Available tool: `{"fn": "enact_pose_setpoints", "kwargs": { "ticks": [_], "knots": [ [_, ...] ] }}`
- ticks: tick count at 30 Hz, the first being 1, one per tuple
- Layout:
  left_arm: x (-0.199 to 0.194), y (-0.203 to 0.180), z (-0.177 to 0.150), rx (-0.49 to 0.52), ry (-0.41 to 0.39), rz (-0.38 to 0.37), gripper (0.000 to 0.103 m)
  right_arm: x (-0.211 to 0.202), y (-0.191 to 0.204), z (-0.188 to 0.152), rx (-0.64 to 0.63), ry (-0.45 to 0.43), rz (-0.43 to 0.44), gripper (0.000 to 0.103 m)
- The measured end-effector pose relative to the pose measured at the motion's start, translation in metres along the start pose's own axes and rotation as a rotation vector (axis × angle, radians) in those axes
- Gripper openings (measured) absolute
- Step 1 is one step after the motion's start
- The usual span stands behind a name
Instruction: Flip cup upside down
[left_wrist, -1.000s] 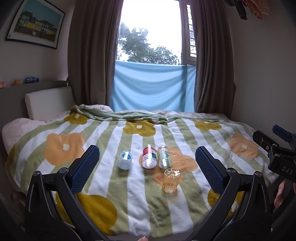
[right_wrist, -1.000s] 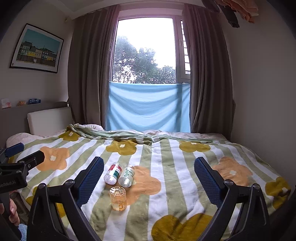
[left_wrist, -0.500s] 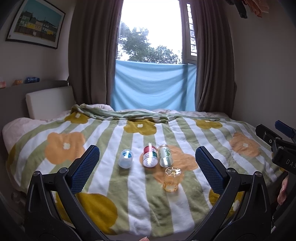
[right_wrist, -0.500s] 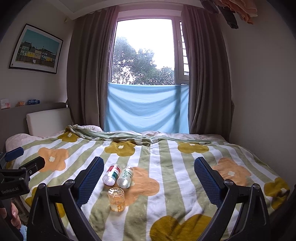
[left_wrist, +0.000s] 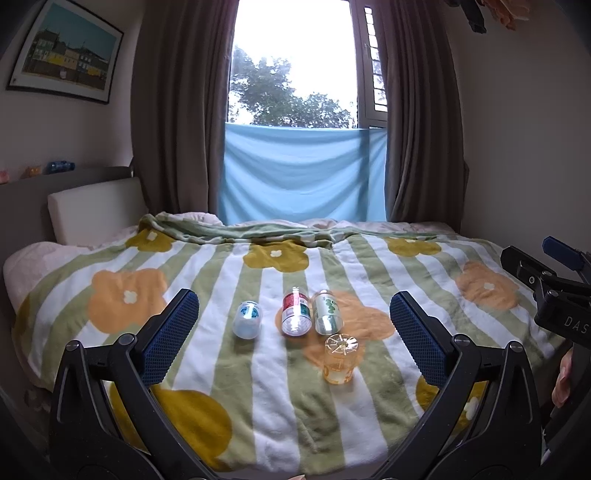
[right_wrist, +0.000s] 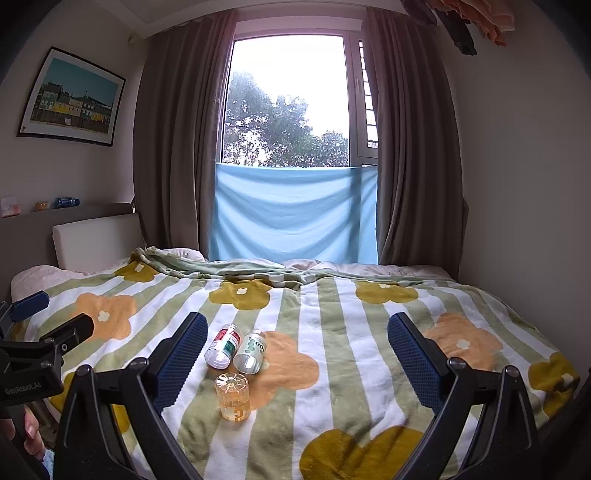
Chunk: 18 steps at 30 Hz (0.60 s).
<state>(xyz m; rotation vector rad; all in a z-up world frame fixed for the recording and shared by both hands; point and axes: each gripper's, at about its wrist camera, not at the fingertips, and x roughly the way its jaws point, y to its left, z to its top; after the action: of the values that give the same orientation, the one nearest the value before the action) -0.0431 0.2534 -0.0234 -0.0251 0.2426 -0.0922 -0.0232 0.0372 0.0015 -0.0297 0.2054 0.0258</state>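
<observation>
A small amber see-through cup (left_wrist: 340, 358) (right_wrist: 232, 397) stands on the flowered blanket, its top face showing a spoked pattern. Just behind it lie three cups on their sides: a red-labelled one (left_wrist: 294, 314) (right_wrist: 222, 346), a green-dotted one (left_wrist: 325, 312) (right_wrist: 252, 351) and a pale blue one (left_wrist: 246, 320). My left gripper (left_wrist: 293, 298) is open, hanging short of the cups. My right gripper (right_wrist: 297, 319) is open too, with the cups low left of its gap. Nothing is held.
The bed (left_wrist: 207, 369) fills the foreground, with a white headboard cushion (left_wrist: 96, 208) at the left. Curtains and a blue cloth (left_wrist: 303, 173) hang behind it. In the left wrist view the other gripper (left_wrist: 543, 284) and a hand (left_wrist: 561, 376) sit at the right edge.
Both views have drifted only slightly. The cups lie where they were and both grippers stay open.
</observation>
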Motion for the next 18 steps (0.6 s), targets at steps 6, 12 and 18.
{"fn": "enact_pose_setpoints", "kwargs": {
  "ticks": [6, 12, 18],
  "knots": [
    [0.0019, 0.0038, -0.0001, -0.017, 0.002, -0.014, 0.103, 0.0001, -0.0001, 0.0002, -0.002, -0.001, -0.002, 0.098],
    [0.0007, 0.0019, 0.0004, 0.002, -0.008, -0.004, 0.103, 0.001, -0.0012, -0.0012, -0.001, 0.002, -0.002, 0.098],
    [-0.0003, 0.0006, 0.0004, 0.007, -0.011, -0.005, 0.103, 0.0011, -0.0012, -0.0006, -0.001, 0.002, -0.002, 0.098]
  ]
}}
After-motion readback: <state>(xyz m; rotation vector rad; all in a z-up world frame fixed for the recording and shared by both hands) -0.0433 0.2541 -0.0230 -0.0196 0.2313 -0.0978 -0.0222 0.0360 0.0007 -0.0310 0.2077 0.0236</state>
